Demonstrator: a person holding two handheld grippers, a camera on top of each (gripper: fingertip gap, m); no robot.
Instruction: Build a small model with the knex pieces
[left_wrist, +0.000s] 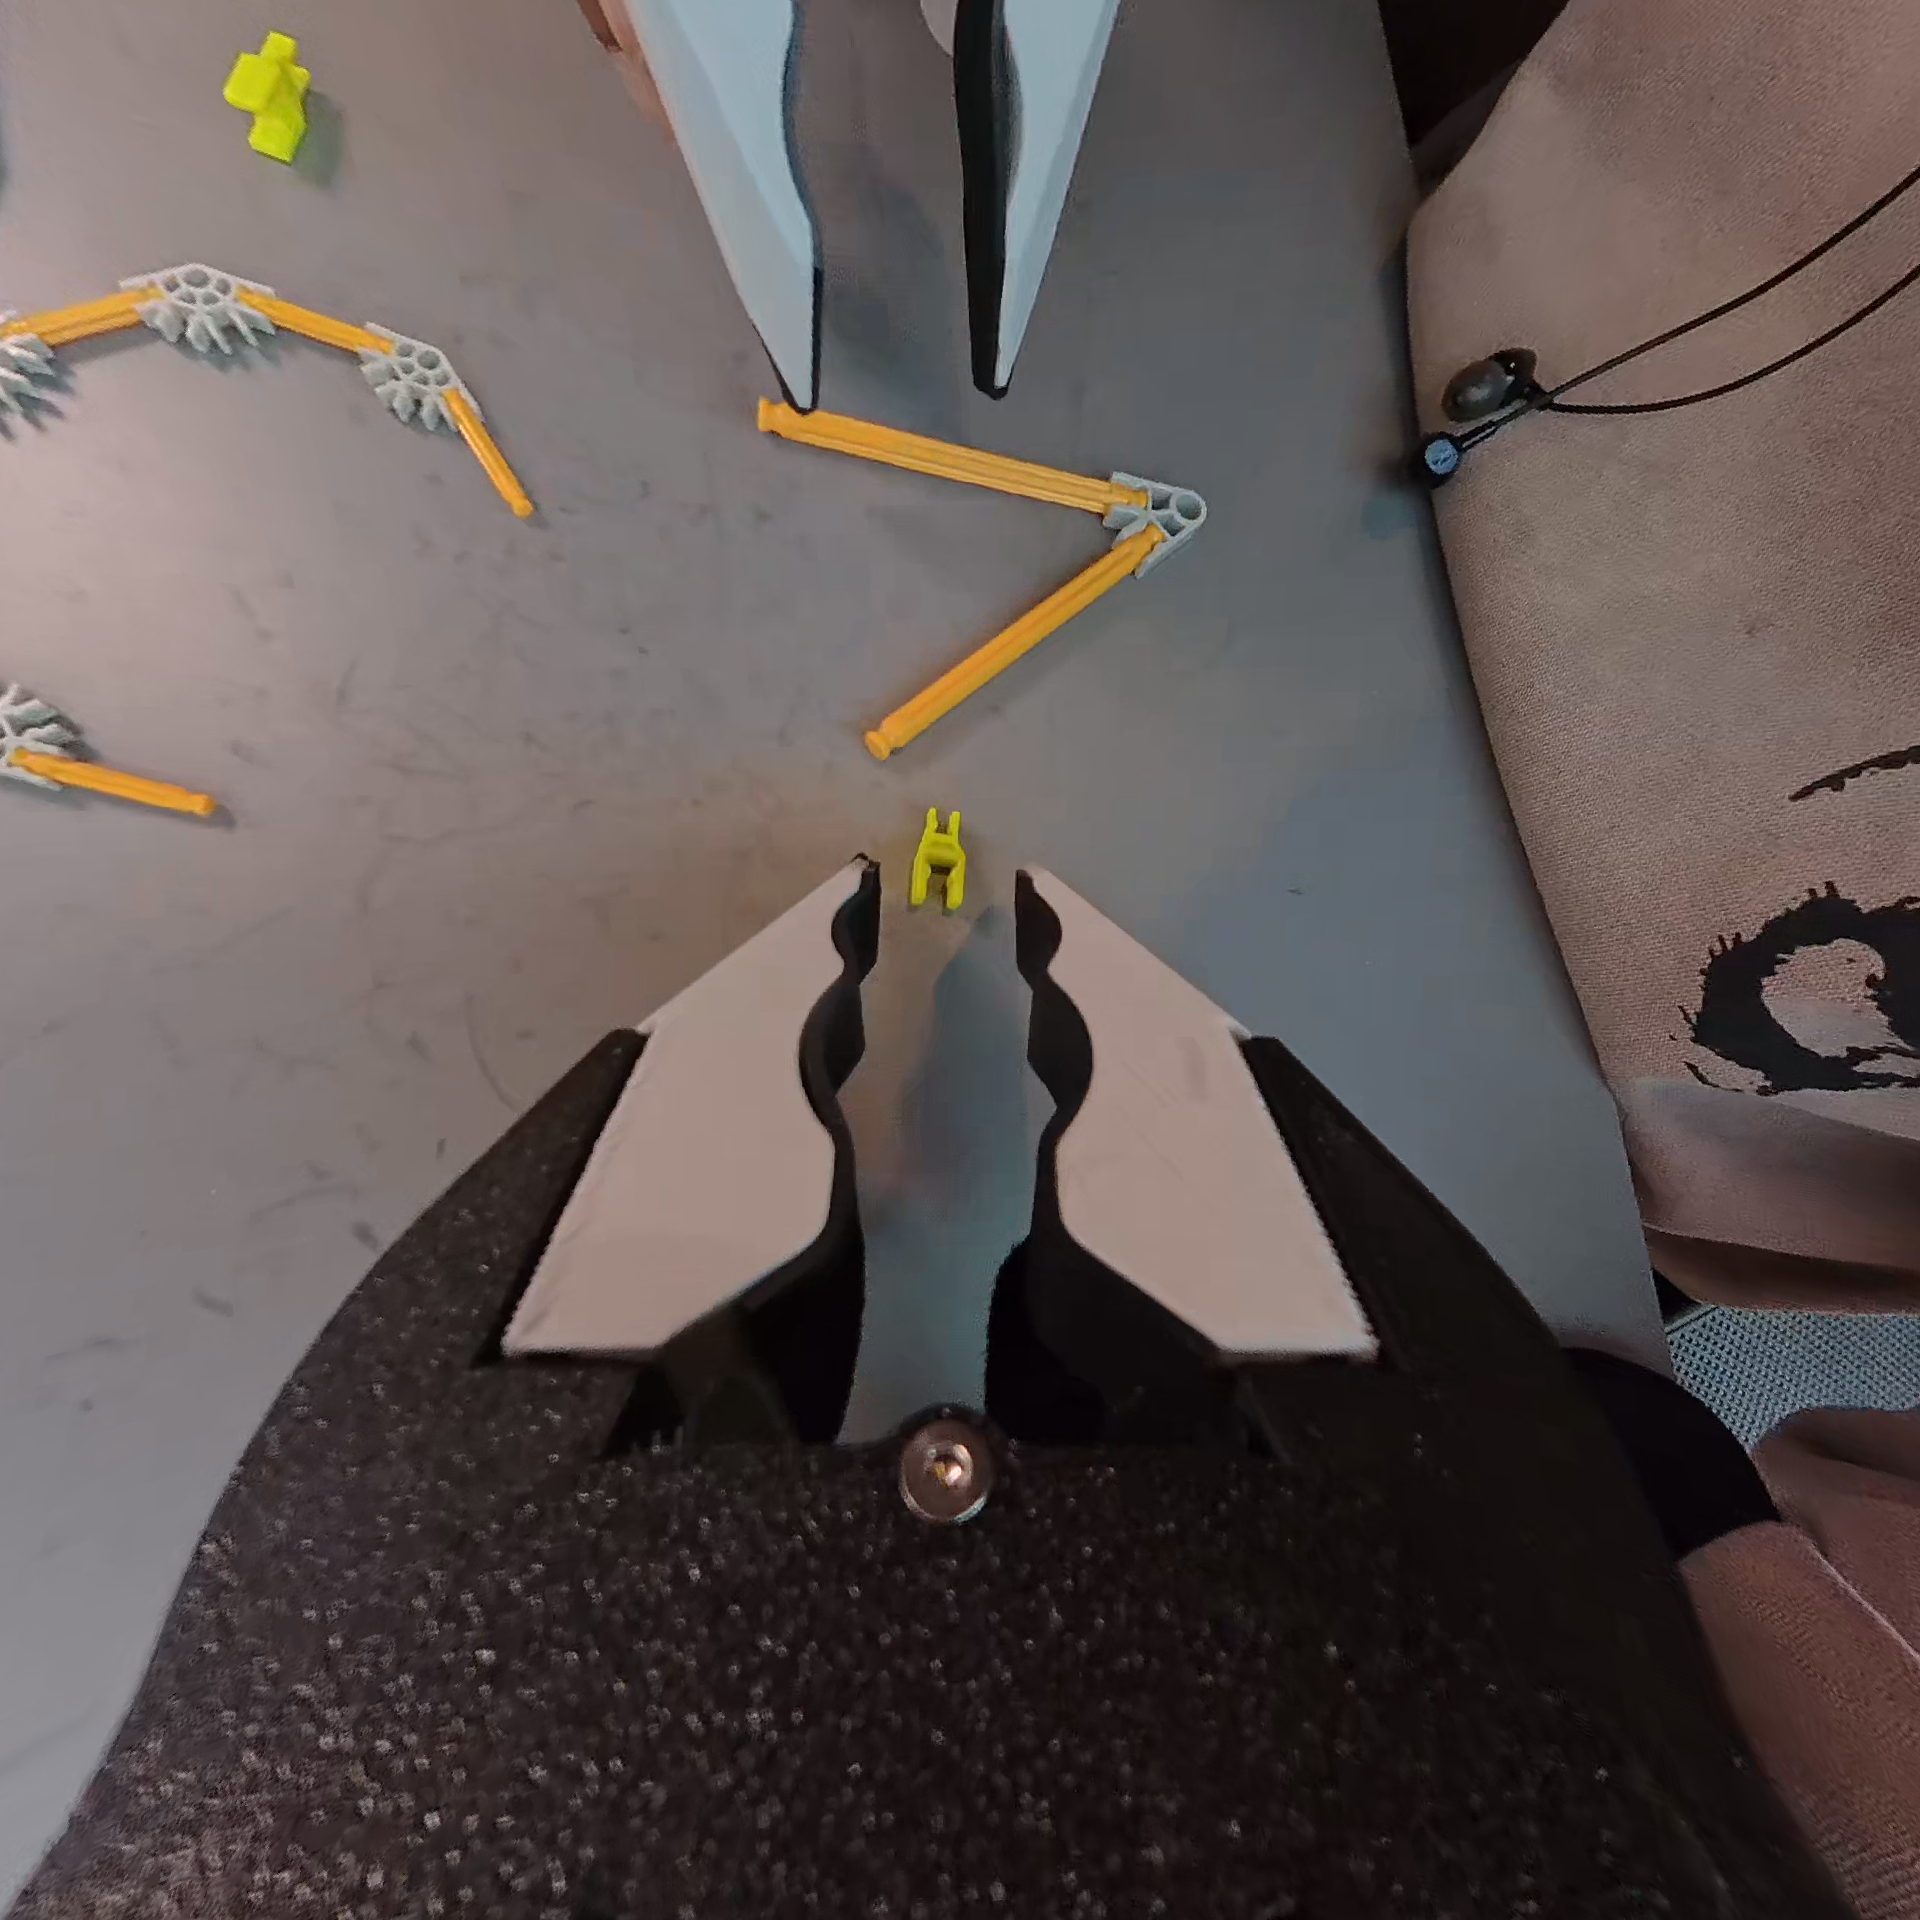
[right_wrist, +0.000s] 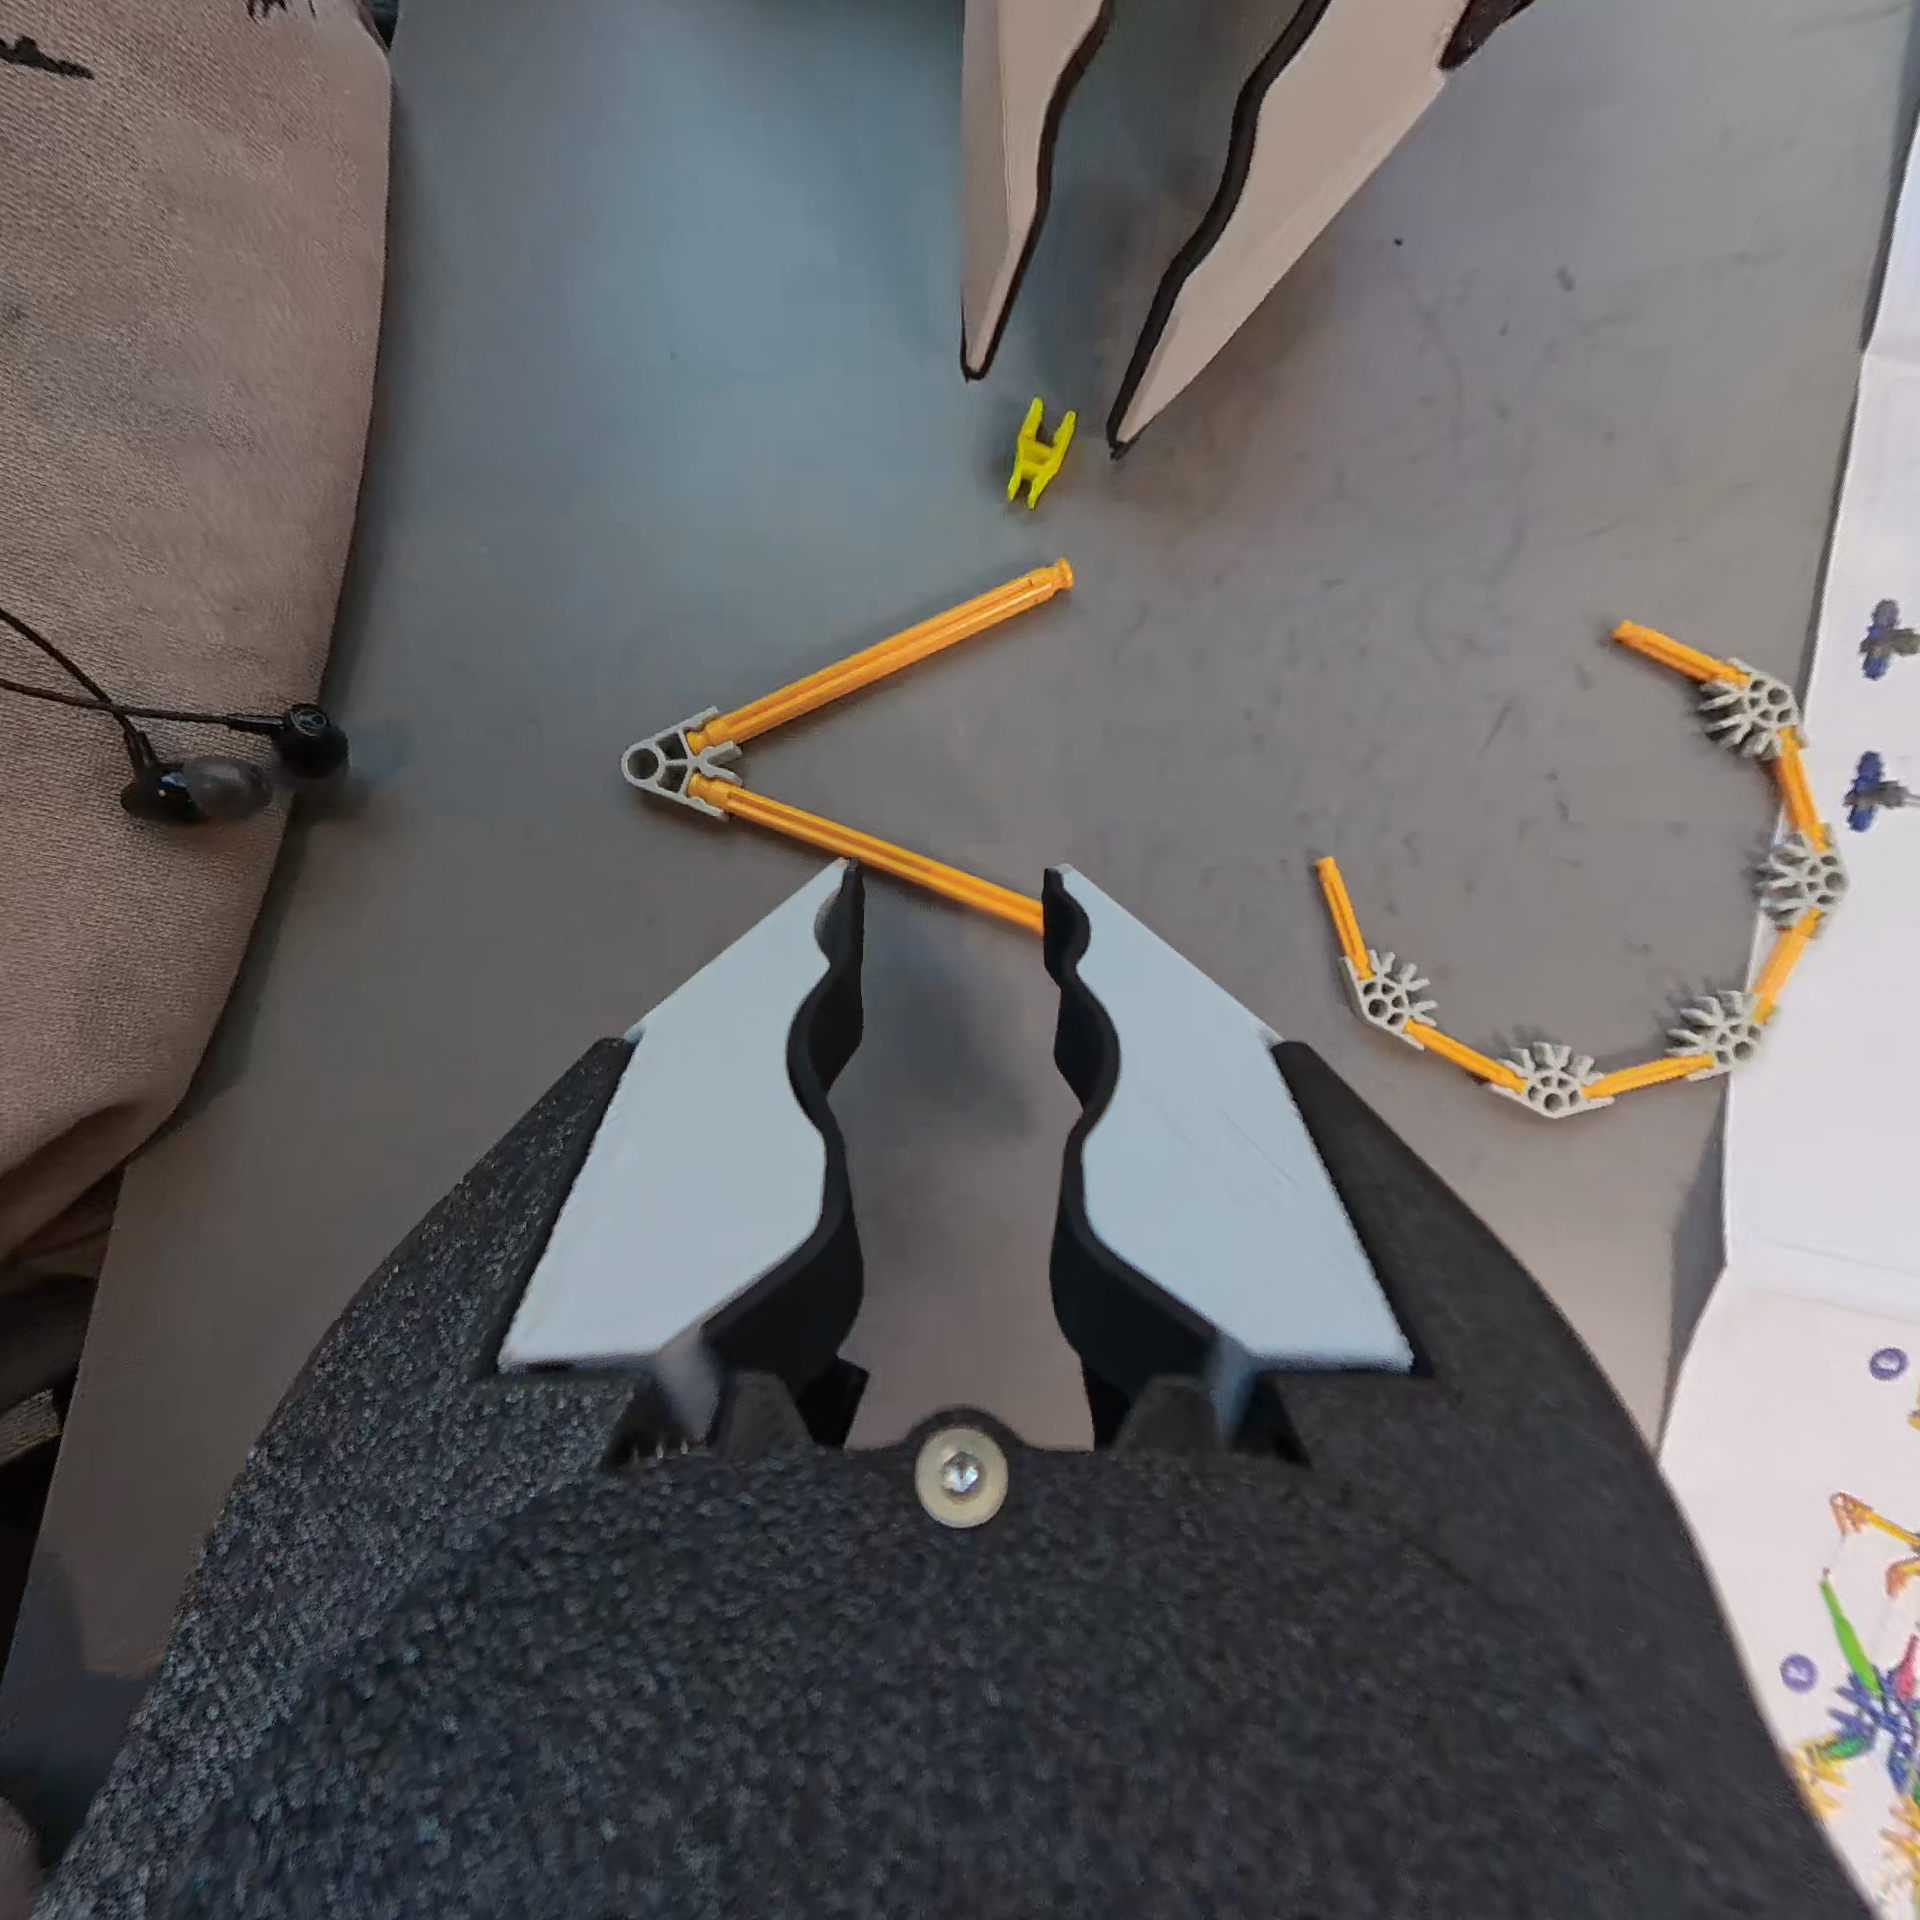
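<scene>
Two hand-held grippers face each other over a grey table (left_wrist: 520, 623). The left gripper (left_wrist: 945, 878) has its fingers apart and holds nothing; a small yellow clip (left_wrist: 938, 860) lies on the table just ahead of the gap between its tips, its long axis running along the fingers' line, forked ends toward and away from the gripper. The right gripper (right_wrist: 951, 883) also has its fingers apart and empty. Under its tips passes one orange rod of a V-shaped piece (right_wrist: 831, 748): two orange rods joined by a grey corner connector (right_wrist: 670, 764). The V's point faces the person's tan clothing (right_wrist: 156, 416); its open end faces away from it. The free end of the other rod lies near the yellow clip.

Left wrist view only: a second yellow-green block (left_wrist: 268, 96) far off, and a separate grey connector with a short orange rod (left_wrist: 62, 764) at the edge. Right wrist view only: the whole curved chain (right_wrist: 1662, 935) of grey snowflake-shaped connectors and orange rods, and a printed sheet (right_wrist: 1829, 1143) beside it. Both views show black earphones (right_wrist: 229, 769) on the clothing.
</scene>
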